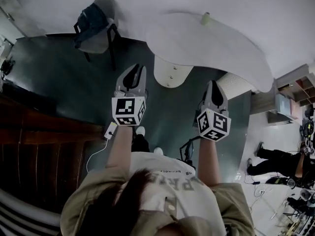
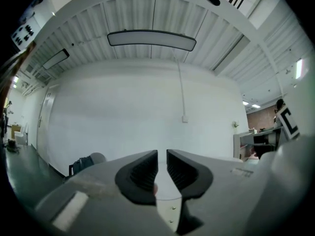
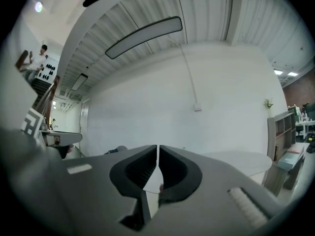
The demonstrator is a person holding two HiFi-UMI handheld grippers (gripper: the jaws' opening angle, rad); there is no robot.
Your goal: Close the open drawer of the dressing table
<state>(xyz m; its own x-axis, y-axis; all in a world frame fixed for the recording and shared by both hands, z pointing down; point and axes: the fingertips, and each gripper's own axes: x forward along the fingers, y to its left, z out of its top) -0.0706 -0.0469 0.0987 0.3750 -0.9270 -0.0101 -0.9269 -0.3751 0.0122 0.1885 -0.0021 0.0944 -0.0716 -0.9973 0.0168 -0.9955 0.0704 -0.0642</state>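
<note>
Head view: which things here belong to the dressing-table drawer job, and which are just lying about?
For the job: left gripper, right gripper, white table; no open drawer shows.

Lying about: chair, dark bag on it, small pale thing on the tabletop, white box with a cable on the floor.

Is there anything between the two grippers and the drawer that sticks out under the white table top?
Nothing visible. In the head view only dark floor shows between the left gripper, the right gripper and the drawer. The chair with a bag stands off to the left, apart from that path.
</note>
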